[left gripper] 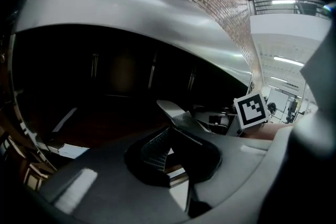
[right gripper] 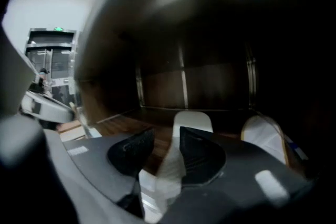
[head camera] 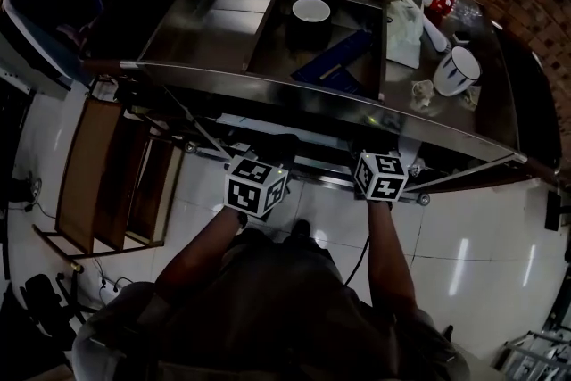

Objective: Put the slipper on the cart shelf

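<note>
With the right gripper (right gripper: 167,134) standing wide apart around what looked like the white slipper (right gripper: 192,118), which rested on the cart's lower shelf (right gripper: 118,124), the sound move was to back straight out without dragging it, the left gripper (left gripper: 169,131), jaws pinched together, held clear on the left.

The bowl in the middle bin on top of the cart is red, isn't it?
Not red. The bowl in the middle bin on top of the cart is white, as the head view shows.
</note>
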### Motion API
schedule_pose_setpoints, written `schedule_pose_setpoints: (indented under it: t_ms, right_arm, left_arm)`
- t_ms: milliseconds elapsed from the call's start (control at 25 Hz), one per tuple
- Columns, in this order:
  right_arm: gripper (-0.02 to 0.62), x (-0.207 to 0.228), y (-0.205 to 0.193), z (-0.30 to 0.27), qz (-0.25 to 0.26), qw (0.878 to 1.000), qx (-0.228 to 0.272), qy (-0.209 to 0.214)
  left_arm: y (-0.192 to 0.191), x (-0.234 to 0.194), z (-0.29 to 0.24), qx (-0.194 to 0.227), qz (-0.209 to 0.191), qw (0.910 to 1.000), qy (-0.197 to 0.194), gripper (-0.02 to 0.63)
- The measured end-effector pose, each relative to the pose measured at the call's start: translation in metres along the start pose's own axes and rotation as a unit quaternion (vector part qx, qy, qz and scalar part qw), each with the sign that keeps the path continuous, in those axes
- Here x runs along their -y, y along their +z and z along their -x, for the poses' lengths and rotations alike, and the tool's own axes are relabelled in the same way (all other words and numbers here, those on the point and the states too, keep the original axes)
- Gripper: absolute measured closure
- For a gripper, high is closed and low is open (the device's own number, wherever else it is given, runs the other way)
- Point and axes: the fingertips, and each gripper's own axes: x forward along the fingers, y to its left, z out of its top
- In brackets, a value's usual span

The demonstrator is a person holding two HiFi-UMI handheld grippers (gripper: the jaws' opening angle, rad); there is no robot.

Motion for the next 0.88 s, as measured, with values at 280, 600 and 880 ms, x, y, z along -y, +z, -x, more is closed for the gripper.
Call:
schedule_pose_setpoints:
  t_ms: [280,600,880]
  right_arm:
    - [0.573,-0.058,0.040,0.043,0.007,0.999,0.044,0.016]
    - [0.595,-0.129,0.074,0.087,0.013,0.995,0.094,0.042]
    - [0.595,-0.160,0.083,0.110,0.004,0.994,0.100,0.054]
  left_arm:
    - [0.017,0.012,0.020,0.028,-0.008,0.9985,-0.046,0.598]
    - [0.039,0.015,0.063,0.052,-0.034,0.9940,-0.091,0.598]
    - [0.050,0.023,0.088,0.061,-0.049,0.9905,-0.113,0.598]
